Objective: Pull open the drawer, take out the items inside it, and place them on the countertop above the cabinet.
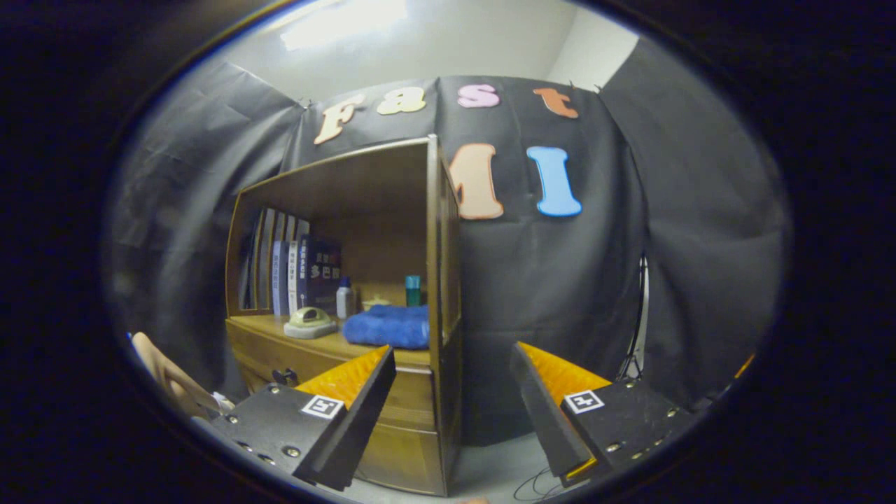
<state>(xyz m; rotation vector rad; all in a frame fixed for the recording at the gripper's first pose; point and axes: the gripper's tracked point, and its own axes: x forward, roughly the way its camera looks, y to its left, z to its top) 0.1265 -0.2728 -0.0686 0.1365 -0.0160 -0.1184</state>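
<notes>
Black cloth is hanging behind a wooden cabinet (350, 315), and you're holding the hand-held gripper (451, 381) well back from it, fingers spread wide and gripping nothing. Its drawer (308, 367) is sitting shut, knob (285, 376) facing you beyond the left finger. Up on the surface (266, 325), a blue towel (388, 326), a bottle (344, 298) and books (294, 269) are resting; what's inside the drawer is hidden.
</notes>
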